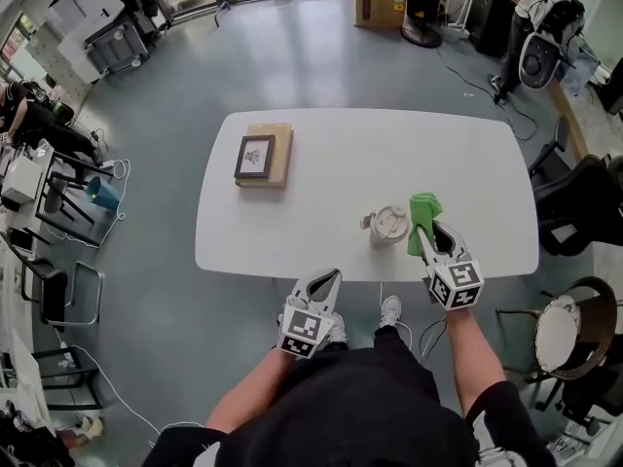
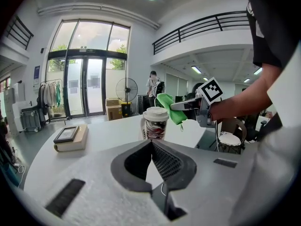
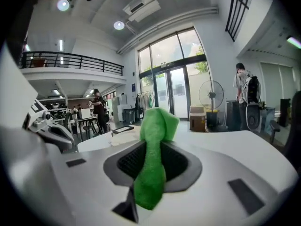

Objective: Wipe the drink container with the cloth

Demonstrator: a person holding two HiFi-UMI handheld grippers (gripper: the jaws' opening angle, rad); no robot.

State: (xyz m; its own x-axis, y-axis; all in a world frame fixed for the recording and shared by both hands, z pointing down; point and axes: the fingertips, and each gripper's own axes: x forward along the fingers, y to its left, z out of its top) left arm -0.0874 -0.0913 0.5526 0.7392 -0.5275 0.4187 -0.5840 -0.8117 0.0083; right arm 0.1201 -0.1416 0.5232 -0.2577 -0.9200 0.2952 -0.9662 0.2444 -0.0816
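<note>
Right gripper (image 3: 151, 147): jaws clamped on the green cloth (image 3: 151, 173), which sticks out past the tips in a folded wad. Drink container (image 1: 389, 225): lidded paper cup, upright on the white table (image 1: 389, 154) near its front edge, just left of the cloth; contact cannot be determined. Right gripper is the nearer; a short leftward sweep should bring cloth to cup. Left gripper (image 2: 151, 144): jaws pressed together, empty, at the table's near edge, with the cup ahead and to its right.
</note>
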